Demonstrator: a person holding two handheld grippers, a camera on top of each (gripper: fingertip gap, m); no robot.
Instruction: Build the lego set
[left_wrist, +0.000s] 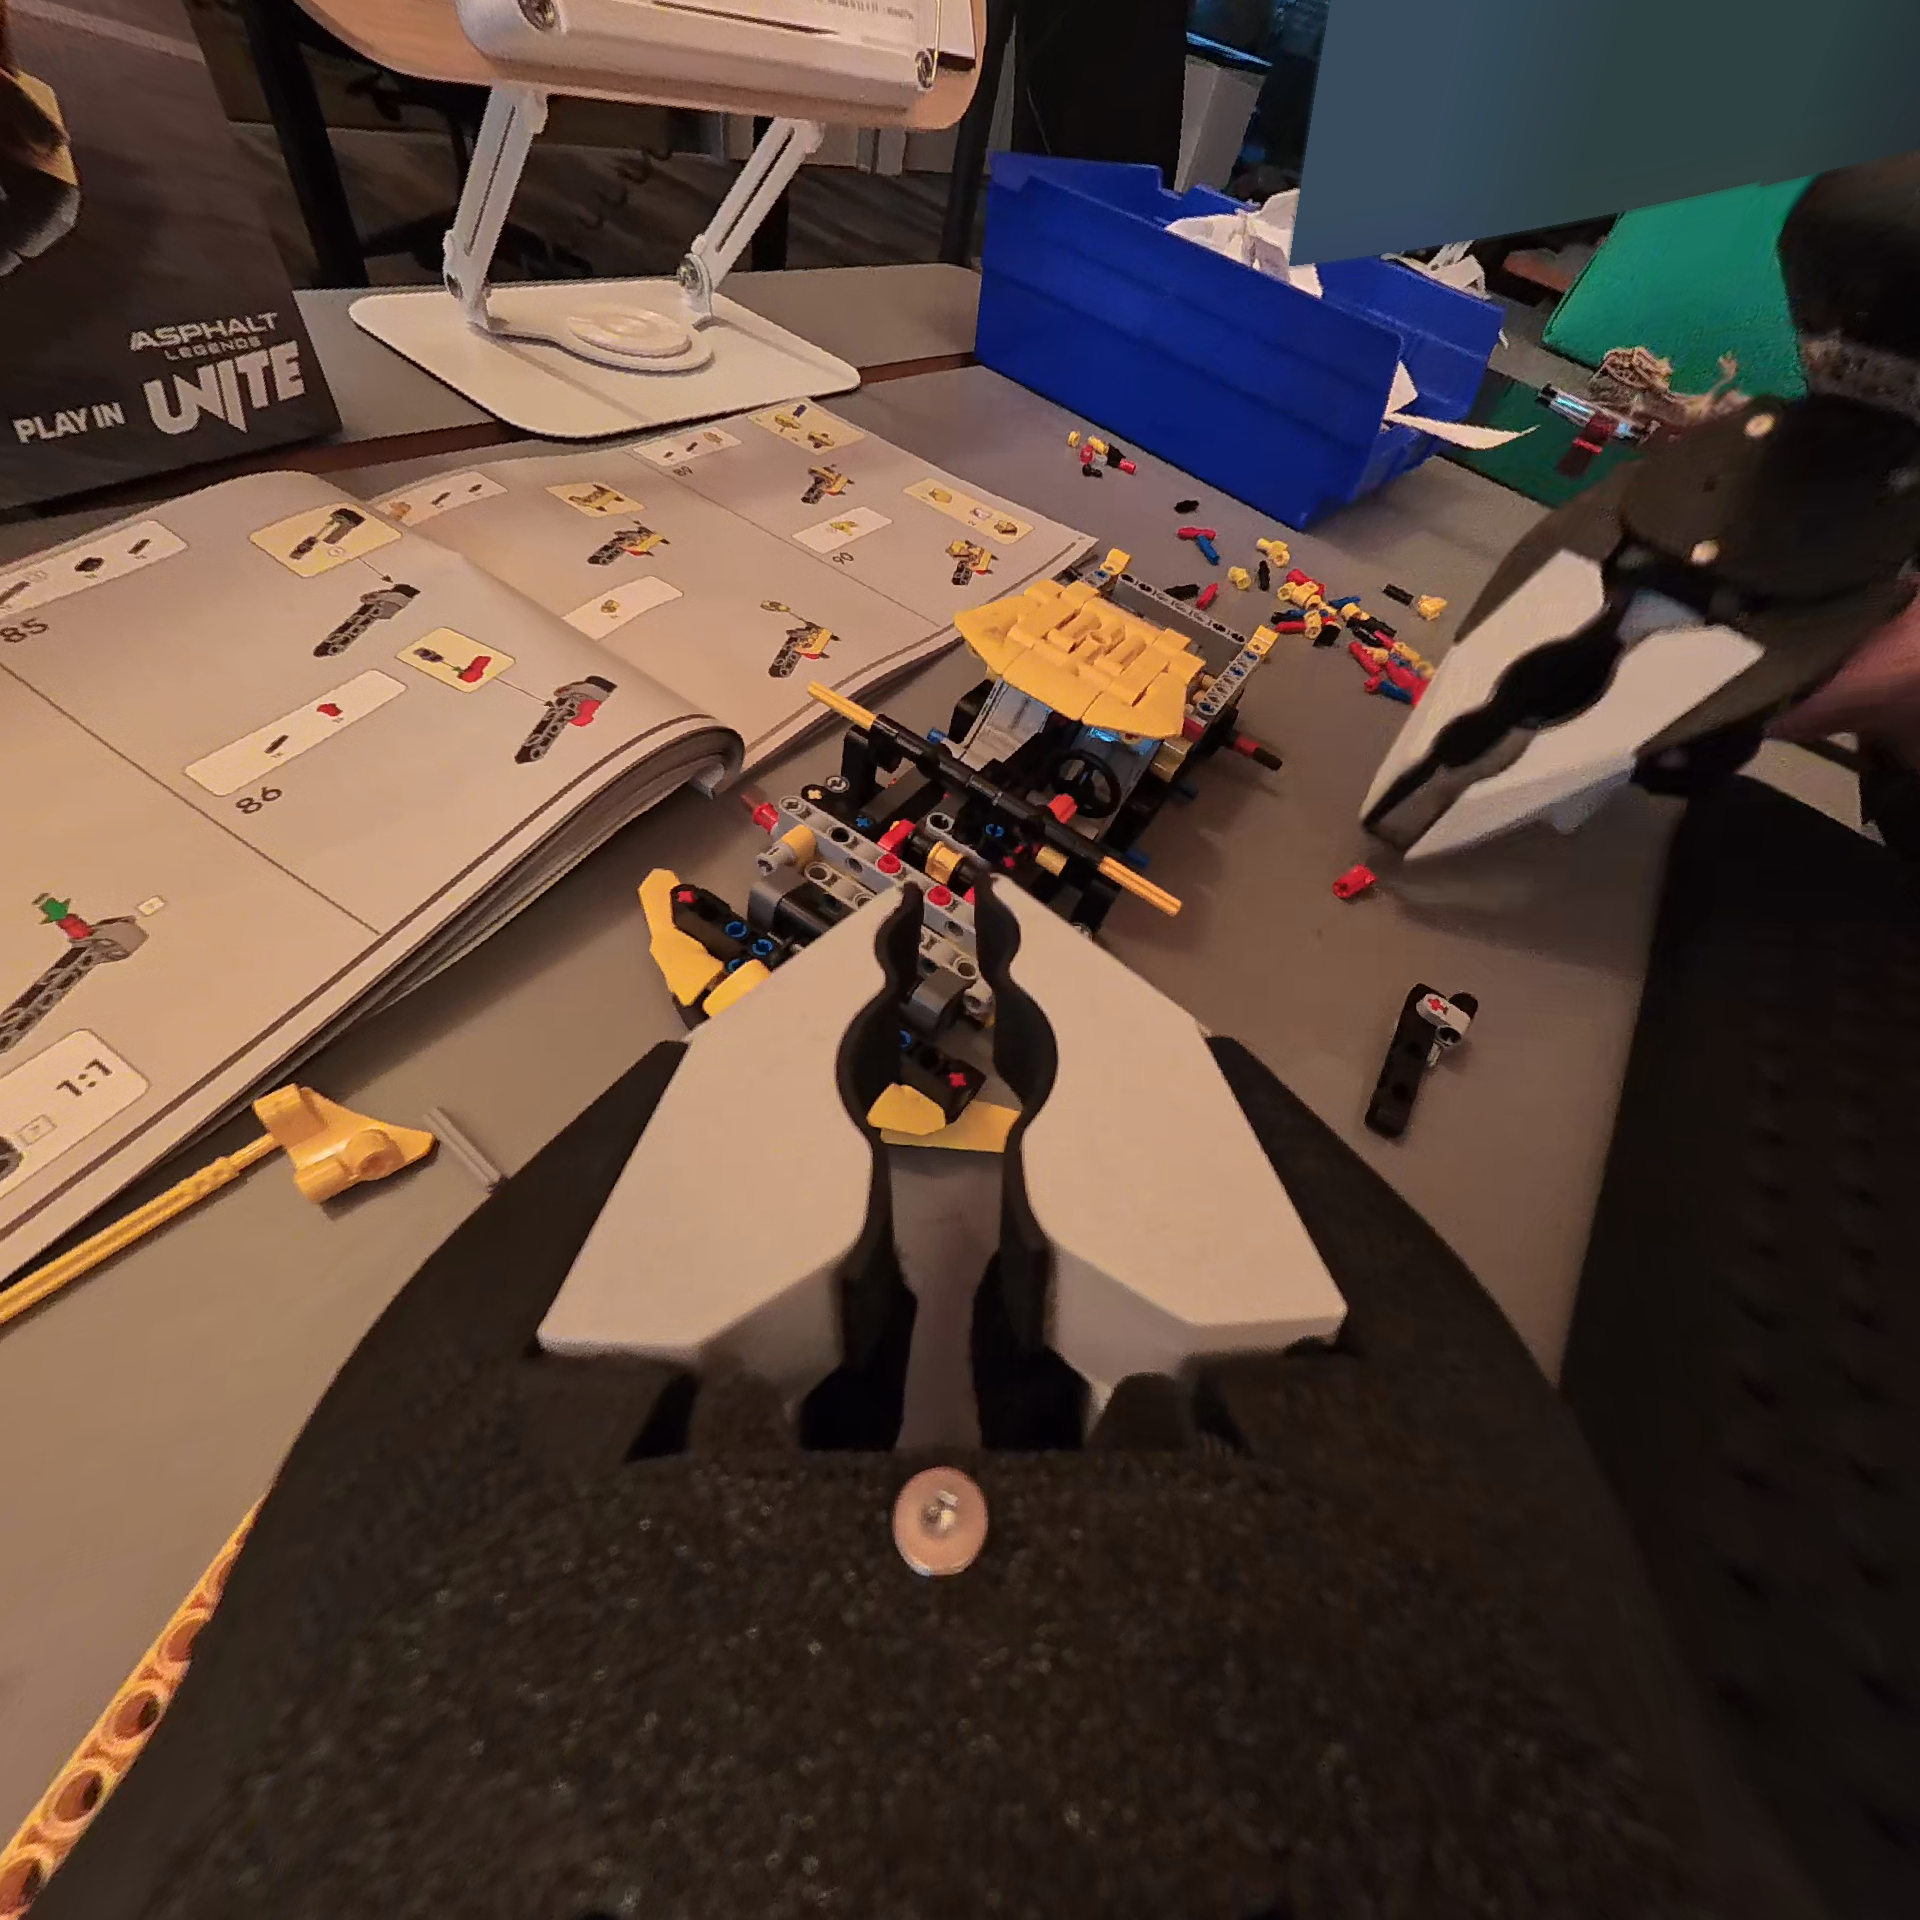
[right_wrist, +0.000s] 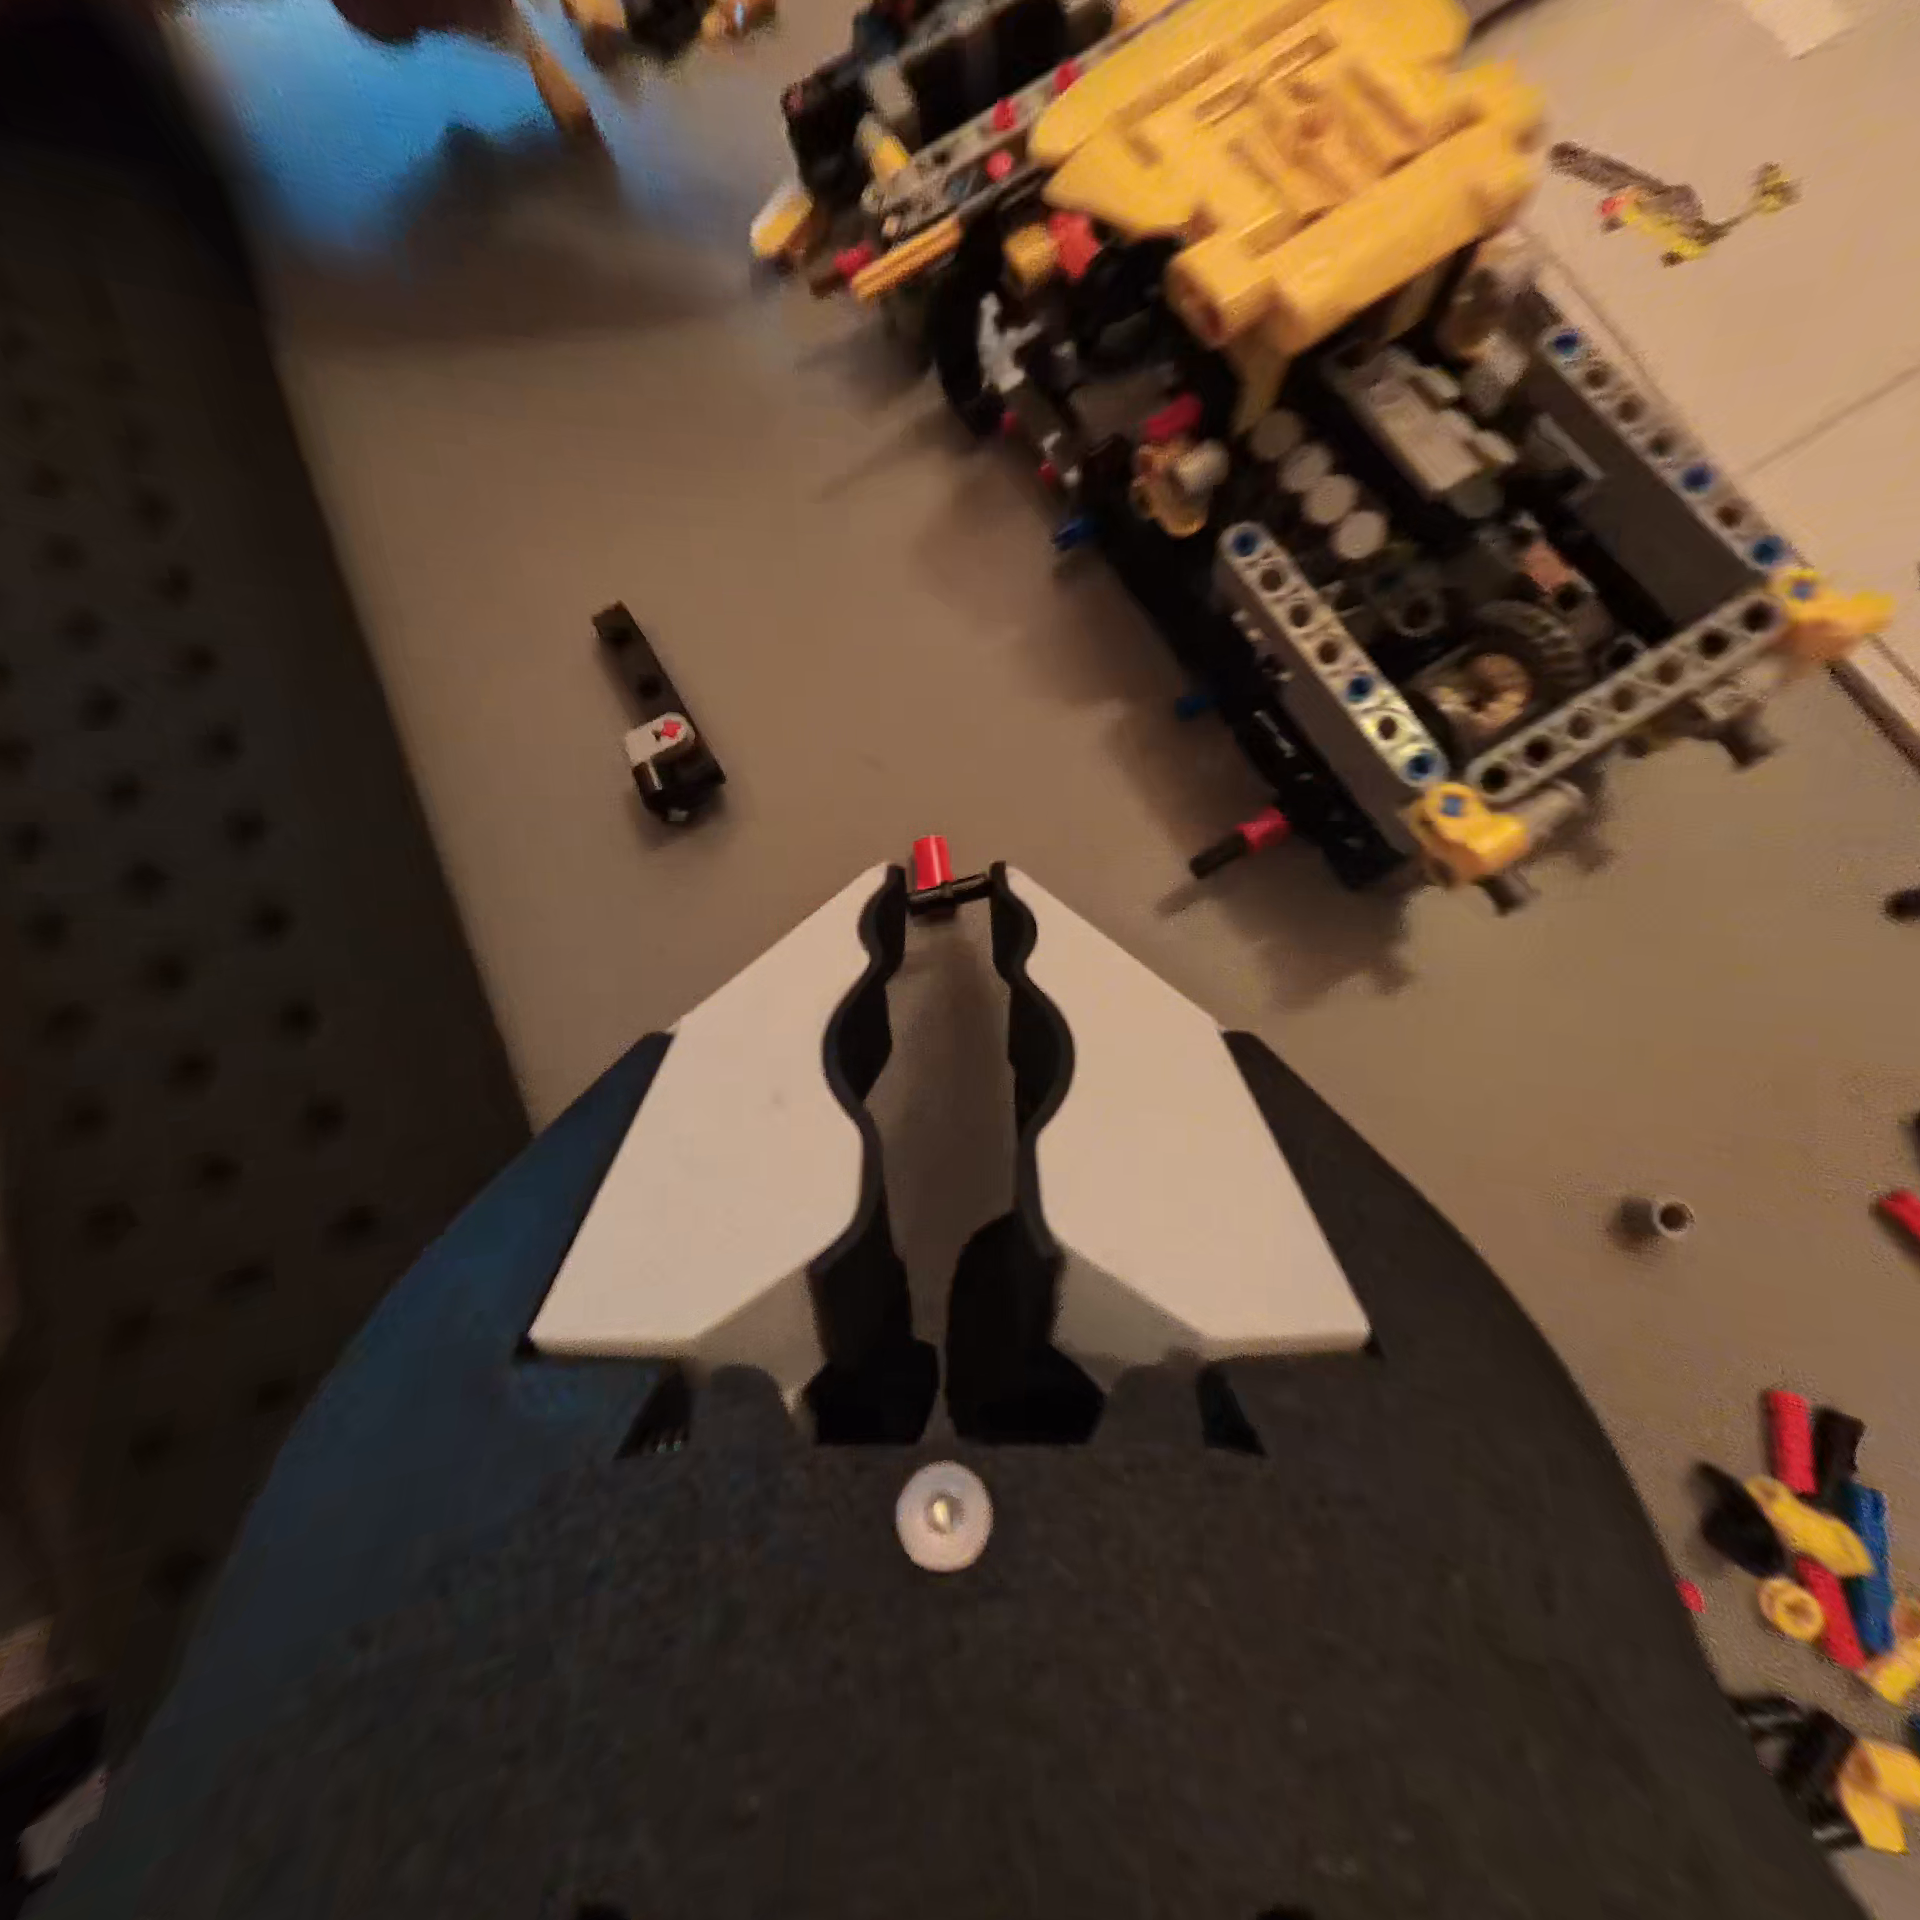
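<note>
Item: right hand-held gripper (right_wrist: 943, 883), tips pinching a small red-and-black pin (right_wrist: 932, 876) crosswise, the red end sticking out past the tips toward 12 o'clock, the jaws otherwise standing narrowly apart. Item: yellow-and-black lego car (right_wrist: 1288, 416), partly built, sitting on the grey surface (right_wrist: 727, 499) at 1 o'clock from those tips and well apart from them. Item: short black beam with a grey-and-red end (right_wrist: 657, 717), lying loose at 11 o'clock of the pin, near but not touching. Item: left hand-held gripper (left_wrist: 943, 914), jaws nearly closed and reaching over the car's near end (left_wrist: 935, 831); whether they are gripping it cannot be told. Item: open instruction booklet (left_wrist: 416, 665), lying at 10 o'clock of the left gripper. Item: loose yellow piece on a long yellow axle (left_wrist: 332, 1143), lying at 8 o'clock. Item: scatter of small red, yellow, blue and black parts (left_wrist: 1320, 613), lying at 1 o'clock beyond the car, before a blue bin (left_wrist: 1195, 343).
</note>
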